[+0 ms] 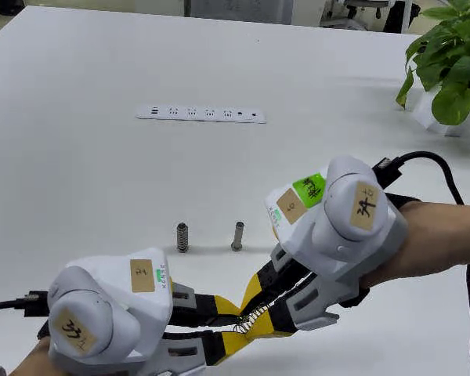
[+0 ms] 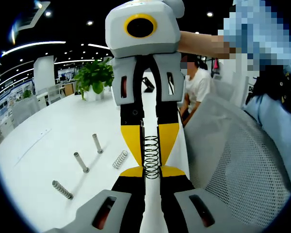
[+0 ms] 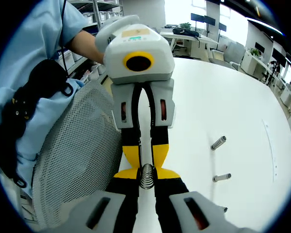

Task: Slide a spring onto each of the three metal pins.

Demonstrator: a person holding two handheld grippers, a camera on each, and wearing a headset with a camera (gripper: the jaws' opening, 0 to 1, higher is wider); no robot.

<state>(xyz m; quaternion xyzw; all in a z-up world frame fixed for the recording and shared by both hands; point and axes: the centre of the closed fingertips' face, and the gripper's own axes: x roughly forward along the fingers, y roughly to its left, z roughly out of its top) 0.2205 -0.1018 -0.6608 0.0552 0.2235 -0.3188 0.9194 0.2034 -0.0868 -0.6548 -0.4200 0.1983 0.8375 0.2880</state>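
- Head view: at 6 o'clock, left gripper and right gripper, jaws narrow, both pinch a silver coil spring; spring-sleeved metal pin and bare metal pin stand toward 12.
- Left gripper view: loose second spring lies at 9 o'clock of it.
- Right gripper view: held spring sits centre, end-on.

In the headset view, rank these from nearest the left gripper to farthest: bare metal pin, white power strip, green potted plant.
1. Bare metal pin, just beyond the left gripper, which grips a small steel spring.
2. White power strip, mid-table.
3. Green potted plant, far right edge.
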